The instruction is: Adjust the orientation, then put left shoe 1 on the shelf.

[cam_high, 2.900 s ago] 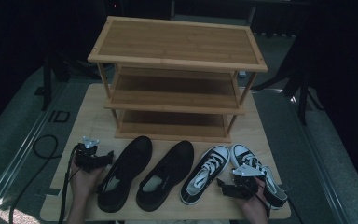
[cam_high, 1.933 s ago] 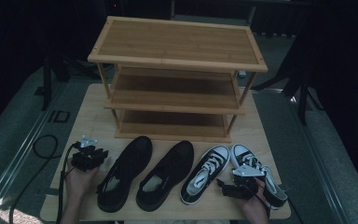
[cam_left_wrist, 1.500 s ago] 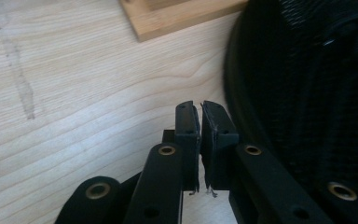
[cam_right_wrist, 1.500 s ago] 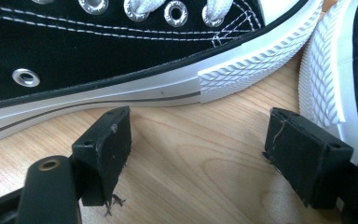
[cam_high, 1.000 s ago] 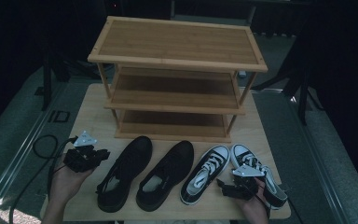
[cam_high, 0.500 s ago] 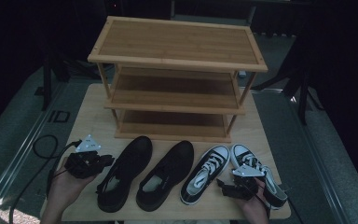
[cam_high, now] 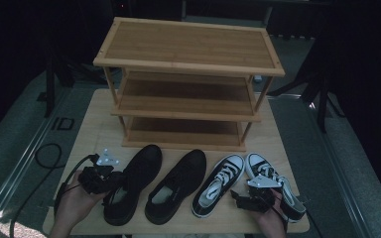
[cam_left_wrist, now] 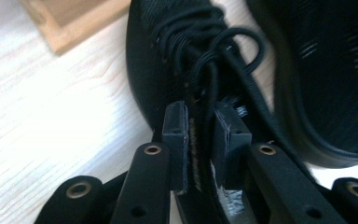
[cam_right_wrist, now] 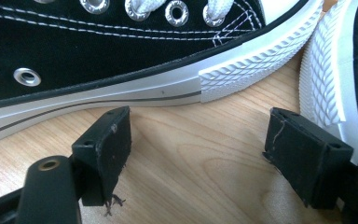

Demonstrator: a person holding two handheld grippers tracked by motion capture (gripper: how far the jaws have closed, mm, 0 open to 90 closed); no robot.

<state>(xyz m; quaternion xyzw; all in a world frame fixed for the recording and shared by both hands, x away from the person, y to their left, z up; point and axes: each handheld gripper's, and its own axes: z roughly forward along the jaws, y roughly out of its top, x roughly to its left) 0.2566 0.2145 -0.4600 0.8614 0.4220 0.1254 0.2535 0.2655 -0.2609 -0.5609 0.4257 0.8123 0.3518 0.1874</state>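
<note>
Two black shoes lie side by side on the table, the left black shoe (cam_high: pixel 141 166) and the right black shoe (cam_high: pixel 181 178). My left gripper (cam_high: pixel 113 179) is at the left black shoe's (cam_left_wrist: pixel 168 56) opening. In the left gripper view my left gripper (cam_left_wrist: pixel 200 116) has the shoe's side wall between its narrowly parted pads; the jaws have just been opening. Two black-and-white sneakers, one (cam_high: pixel 219 181) beside the other (cam_high: pixel 278 181), lie to the right. My right gripper (cam_high: pixel 243 199) rests between them. Its jaws (cam_right_wrist: pixel 200 135) stand wide with only bare table between, just short of a sneaker's white sole (cam_right_wrist: pixel 121 98).
A three-tier bamboo shoe rack (cam_high: pixel 188 49) stands at the back of the wooden table (cam_high: pixel 94 124), all its shelves bare. A black cable (cam_high: pixel 44 158) loops off the table's left edge. The floor around is dark.
My left gripper has moved right, from the bare table onto the left black shoe's rim. The right gripper and all the shoes have kept still.
</note>
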